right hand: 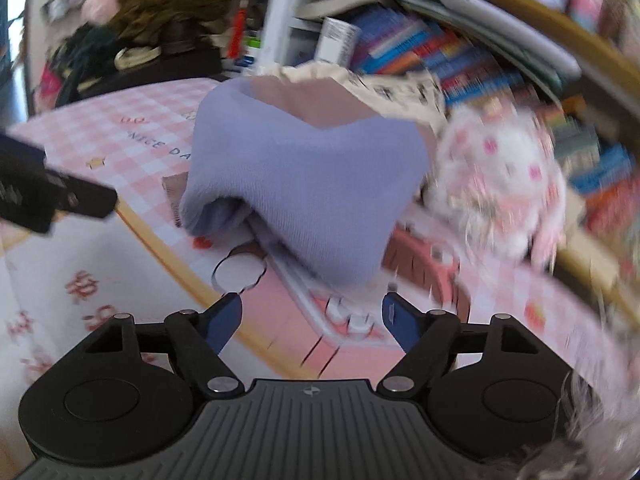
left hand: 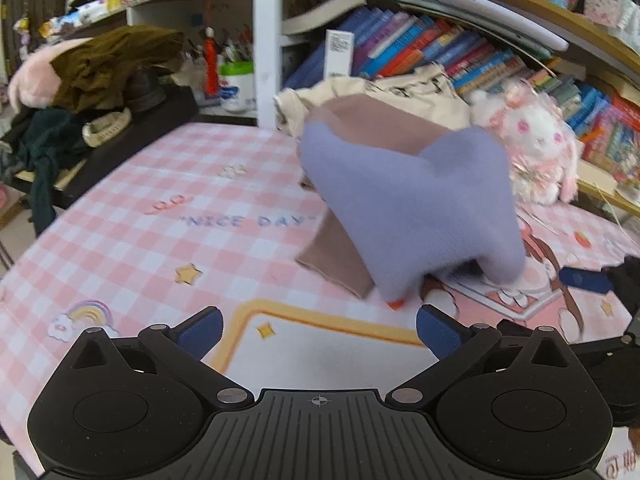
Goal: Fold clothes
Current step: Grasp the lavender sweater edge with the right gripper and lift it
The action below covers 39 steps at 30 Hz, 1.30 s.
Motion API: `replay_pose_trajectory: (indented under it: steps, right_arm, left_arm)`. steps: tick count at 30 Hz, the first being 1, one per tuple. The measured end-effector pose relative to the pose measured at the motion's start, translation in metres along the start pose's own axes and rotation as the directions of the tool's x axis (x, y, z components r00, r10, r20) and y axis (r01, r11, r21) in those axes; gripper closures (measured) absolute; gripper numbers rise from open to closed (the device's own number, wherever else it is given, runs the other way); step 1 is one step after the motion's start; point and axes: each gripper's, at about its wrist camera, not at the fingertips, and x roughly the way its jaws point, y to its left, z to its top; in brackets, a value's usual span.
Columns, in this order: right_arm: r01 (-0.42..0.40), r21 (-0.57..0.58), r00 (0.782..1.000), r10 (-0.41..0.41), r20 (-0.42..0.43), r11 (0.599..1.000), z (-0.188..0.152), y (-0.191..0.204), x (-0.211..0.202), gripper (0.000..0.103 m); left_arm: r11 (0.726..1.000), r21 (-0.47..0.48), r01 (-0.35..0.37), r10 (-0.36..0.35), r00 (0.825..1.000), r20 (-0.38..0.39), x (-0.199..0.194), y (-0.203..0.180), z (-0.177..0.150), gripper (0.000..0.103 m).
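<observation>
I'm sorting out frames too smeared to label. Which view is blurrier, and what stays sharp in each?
Right wrist view: heavy motion smear across the books and plush rabbit, with only the right gripper crisp. Left wrist view: mostly clear, the lilac garment slightly soft, the tablecloth print readable, the left gripper sharp. Both bend straight shelves into curves.

Left wrist view: set just behind its own jaws, angled down across the pink checked worktop toward the bookshelf. Right wrist view: same downward tilt, rolled slightly, blurred, closer to the lilac garment. Both share the garment, the white plush toy and bookshelf.
</observation>
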Motion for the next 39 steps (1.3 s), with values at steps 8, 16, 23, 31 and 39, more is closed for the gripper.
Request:
replay_pose_trajectory:
  steps: [8, 16, 23, 31, 39]
  right_arm:
    - [0.087, -0.317, 0.995, -0.067, 0.074, 0.944, 0.024, 0.011, 0.04, 0.022]
    - [0.173, -0.56, 0.985, -0.126, 0.122, 0.81, 0.028, 0.035, 0.068, 0.022]
    - [0.222, -0.665, 0.975, -0.159, 0.155, 0.713, 0.041, 0.055, 0.084, 0.029]
    - [0.052, -0.588, 0.995, -0.089, -0.033, 0.807, 0.07, 0.072, 0.08, 0.08]
    - [-0.26, -0.146, 0.964, 0.25, -0.087, 0.954, 0.142, 0.093, 0.029, 0.084]
  left_arm:
    - [0.997, -0.061, -0.041, 0.041, 0.999, -0.002, -0.009, 0.021, -0.002, 0.0]
    - [0.998, -0.052, -0.036, 0.035, 0.999, -0.007, -0.011, 0.033, -0.005, 0.0]
    - [0.999, -0.046, -0.026, 0.026, 1.0, 0.006, -0.018, 0.057, -0.01, 0.0]
    - [0.996, -0.09, -0.01, 0.01, 1.0, 0.001, -0.023, 0.102, -0.017, 0.0]
    - [0.984, -0.176, -0.029, 0.03, 1.0, 0.003, -0.028, 0.153, -0.024, 0.0]
